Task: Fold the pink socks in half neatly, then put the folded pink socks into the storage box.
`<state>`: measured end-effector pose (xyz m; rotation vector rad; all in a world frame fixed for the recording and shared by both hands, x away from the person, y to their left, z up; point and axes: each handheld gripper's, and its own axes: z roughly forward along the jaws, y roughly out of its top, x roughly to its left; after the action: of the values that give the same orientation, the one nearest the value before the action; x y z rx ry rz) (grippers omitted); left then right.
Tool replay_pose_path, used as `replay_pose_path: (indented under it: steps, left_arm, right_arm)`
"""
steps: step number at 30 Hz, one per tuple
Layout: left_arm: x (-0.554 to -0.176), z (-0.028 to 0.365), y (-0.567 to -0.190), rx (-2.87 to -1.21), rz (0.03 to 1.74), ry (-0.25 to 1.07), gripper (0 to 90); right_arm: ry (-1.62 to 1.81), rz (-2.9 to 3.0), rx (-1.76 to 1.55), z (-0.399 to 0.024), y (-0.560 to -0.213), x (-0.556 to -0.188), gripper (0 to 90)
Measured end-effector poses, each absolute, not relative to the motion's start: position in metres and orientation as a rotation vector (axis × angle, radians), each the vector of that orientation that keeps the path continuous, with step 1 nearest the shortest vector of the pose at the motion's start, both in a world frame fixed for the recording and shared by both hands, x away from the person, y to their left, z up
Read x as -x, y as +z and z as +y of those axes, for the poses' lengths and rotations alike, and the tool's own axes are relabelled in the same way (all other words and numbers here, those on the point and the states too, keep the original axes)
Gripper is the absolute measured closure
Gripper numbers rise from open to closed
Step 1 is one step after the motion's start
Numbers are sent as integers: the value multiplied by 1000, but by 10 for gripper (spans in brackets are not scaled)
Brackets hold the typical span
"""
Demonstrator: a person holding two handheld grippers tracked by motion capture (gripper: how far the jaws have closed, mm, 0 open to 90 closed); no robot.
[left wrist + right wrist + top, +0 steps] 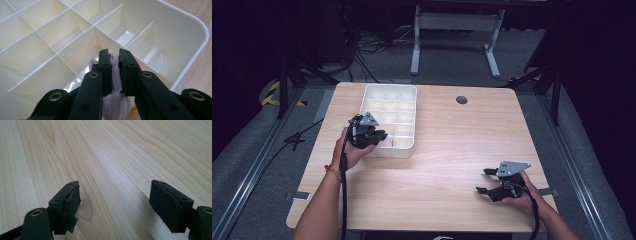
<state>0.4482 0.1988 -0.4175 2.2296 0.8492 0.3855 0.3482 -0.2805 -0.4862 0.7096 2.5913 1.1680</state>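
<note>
A white divided tray (409, 90) sits on the far left part of the wooden table; its partitions (75, 37) run across the left gripper view. My left gripper (379, 136) hangs over the tray's near left corner, shut on a small pale pink cloth (114, 100) pinched between its jaws. A bit of pink cloth (386, 142) peeks out beside the jaws in the high view. My right gripper (482, 181) rests low over the table's near right area, open, with bare wood between its fingers (67, 205).
A round dark grommet (461, 99) is set in the table (437, 170) near its far edge. Beyond the table are a white desk frame (457, 30) and cables on the grey floor.
</note>
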Motion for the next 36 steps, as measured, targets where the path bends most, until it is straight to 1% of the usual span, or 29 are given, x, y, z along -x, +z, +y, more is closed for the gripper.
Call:
replay_pose_path:
  steps: [2, 5, 9, 14, 17, 23, 27, 36]
  left_arm:
    - [-449, 199, -418, -2226, 853, 357, 807]
    - [-449, 199, -418, -2227, 843, 368, 806]
    - [-448, 197, -417, -2234, 829, 380, 771]
    - [-446, 195, -416, -2242, 814, 375, 785]
    - [-444, 196, -414, -2248, 821, 404, 769]
    - [-441, 200, -407, -2216, 803, 420, 737]
    - [-437, 201, -403, -2201, 795, 425, 735]
    - [-420, 195, -388, -2185, 737, 464, 643]
  right_arm:
    - [1168, 2591, -710, -280, -486, -348, 250]
    - [1170, 2592, -711, -280, -486, -348, 250]
    - [1168, 2592, -708, -281, -486, -348, 250]
    - [1169, 2592, -710, -280, -486, -348, 250]
    - [1168, 2591, -709, -281, -486, -348, 250]
    - [1167, 2591, -709, -281, -486, -348, 250]
    - [1167, 2591, -709, -281, -486, -348, 250]
    - [1165, 2587, -709, -281, -486, -348, 250]
